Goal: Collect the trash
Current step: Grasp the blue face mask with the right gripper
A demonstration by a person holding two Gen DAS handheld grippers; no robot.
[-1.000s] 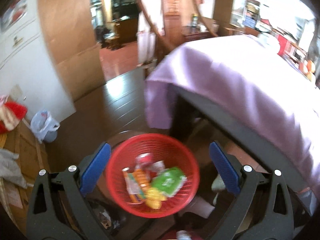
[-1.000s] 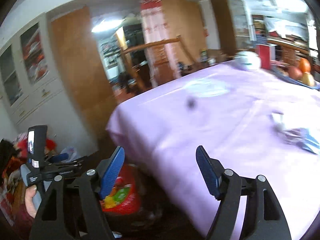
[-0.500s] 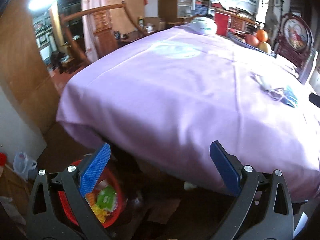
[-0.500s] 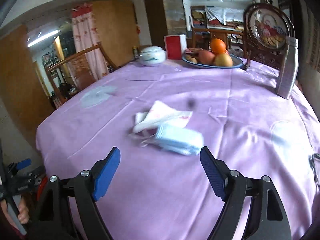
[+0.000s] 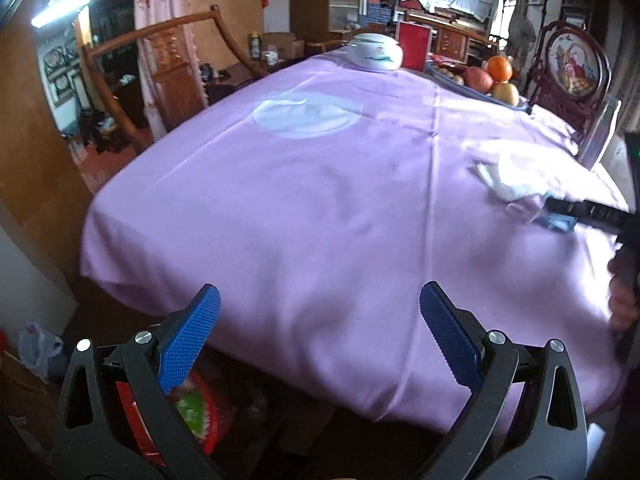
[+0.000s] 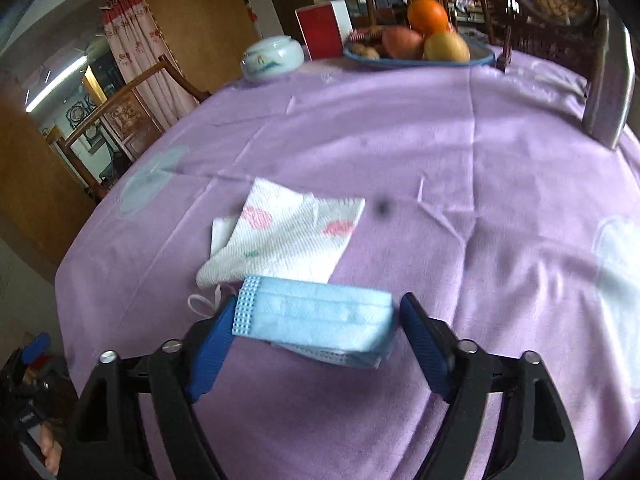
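Blue, the pleated face mask (image 6: 316,320) lay between the closing right gripper (image 6: 316,320) jaws, while the left gripper (image 5: 316,328) stood spread, empty.

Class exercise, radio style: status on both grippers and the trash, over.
Right gripper open, closing around blue face mask. Left gripper open, empty. Napkin beside mask. Path clear.

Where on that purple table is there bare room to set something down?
Bare cloth runs between the paper napkin and the fruit plate, and right of the blue face mask. The far edge is crowded: white lidded jar, red box.
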